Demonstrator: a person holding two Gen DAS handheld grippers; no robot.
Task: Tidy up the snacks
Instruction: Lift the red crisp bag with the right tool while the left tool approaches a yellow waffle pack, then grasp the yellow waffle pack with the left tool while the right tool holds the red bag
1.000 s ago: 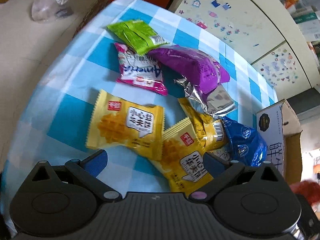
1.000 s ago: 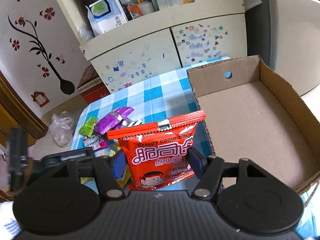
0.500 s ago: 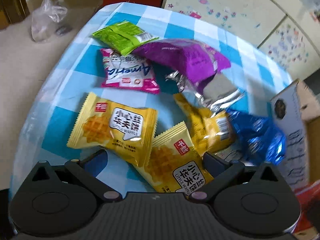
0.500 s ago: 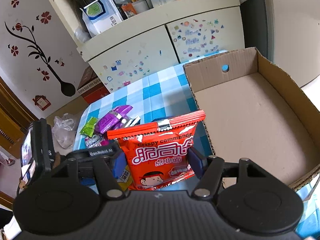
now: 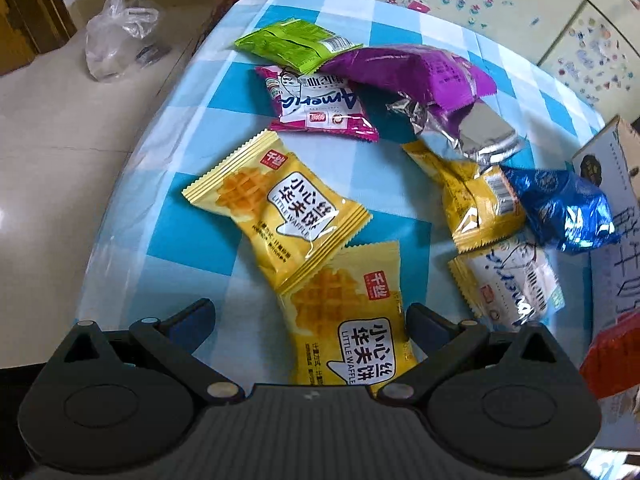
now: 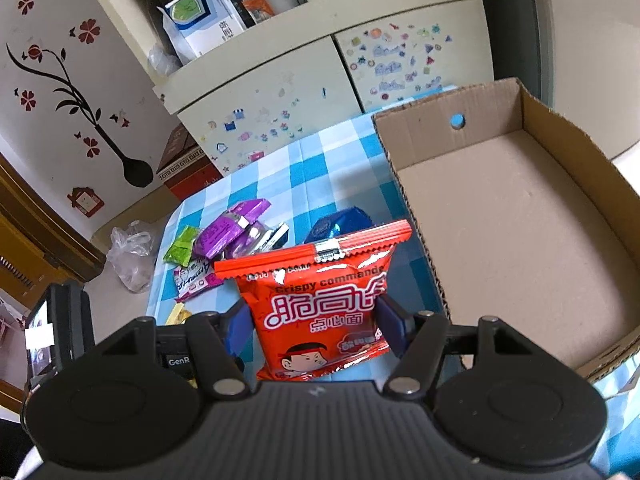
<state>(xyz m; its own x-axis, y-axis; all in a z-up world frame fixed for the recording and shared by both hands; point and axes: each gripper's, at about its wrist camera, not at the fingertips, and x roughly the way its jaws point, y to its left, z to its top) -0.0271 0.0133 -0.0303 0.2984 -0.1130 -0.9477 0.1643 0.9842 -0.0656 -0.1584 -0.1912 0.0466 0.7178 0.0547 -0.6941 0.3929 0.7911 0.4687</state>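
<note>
Snacks (image 5: pixel 296 216) on checked tablecloth (image 5: pixel 224 80) (cabinet (image 6: pixel 280 92) behind)

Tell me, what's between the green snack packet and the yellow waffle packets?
In the left wrist view, a pink-and-white packet lies between the green packet and the yellow waffle packets.

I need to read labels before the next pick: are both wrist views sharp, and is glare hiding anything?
Left wrist view: sharp, waffle packet text legible; glare on the silver wrapper and blue packet. Right wrist view: sharp, red packet readable, edges bent by fisheye.
</note>
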